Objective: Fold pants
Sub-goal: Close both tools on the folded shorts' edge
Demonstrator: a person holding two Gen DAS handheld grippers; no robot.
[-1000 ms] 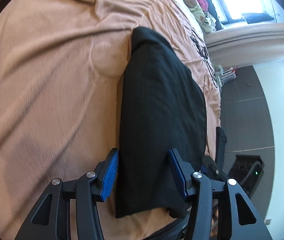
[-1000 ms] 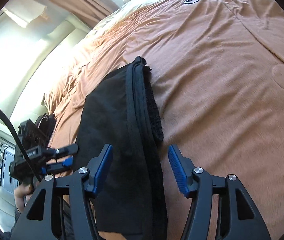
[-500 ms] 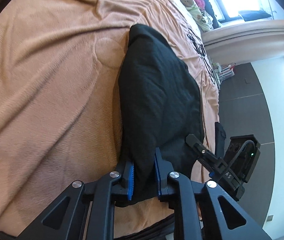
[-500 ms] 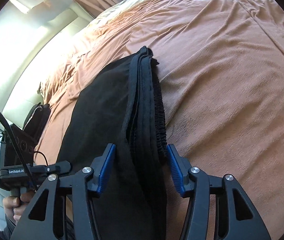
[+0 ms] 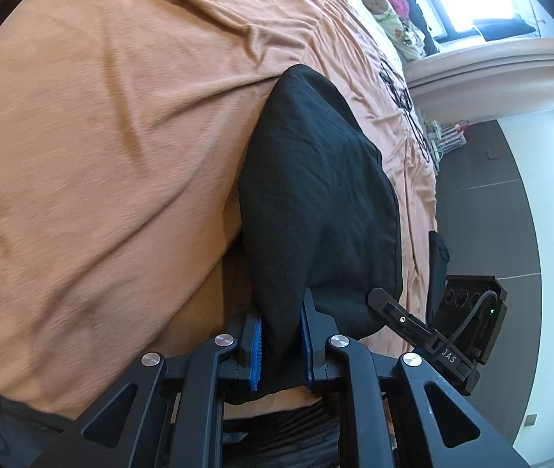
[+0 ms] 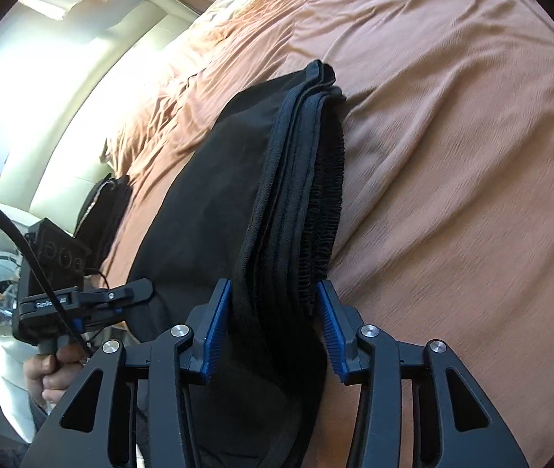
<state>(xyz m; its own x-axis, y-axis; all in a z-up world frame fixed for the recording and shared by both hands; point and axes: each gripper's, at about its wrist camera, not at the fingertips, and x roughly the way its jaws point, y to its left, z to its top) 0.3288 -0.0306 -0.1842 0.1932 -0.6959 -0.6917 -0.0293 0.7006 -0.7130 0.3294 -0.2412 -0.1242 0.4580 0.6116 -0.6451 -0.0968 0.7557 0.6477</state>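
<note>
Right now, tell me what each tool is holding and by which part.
The left tool pinches the black pants at their near corner. The right tool is closing around their stacked waistband edge.

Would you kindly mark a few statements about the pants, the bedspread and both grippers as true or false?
1. The black pants lie on an orange-brown bedspread. True.
2. The left gripper is clamped on pants fabric. True.
3. The right gripper holds nothing between its fingers. False: the stacked pants edge sits between them as they close.
4. The pants are spread out flat, unfolded. False: several layers are stacked.
</note>
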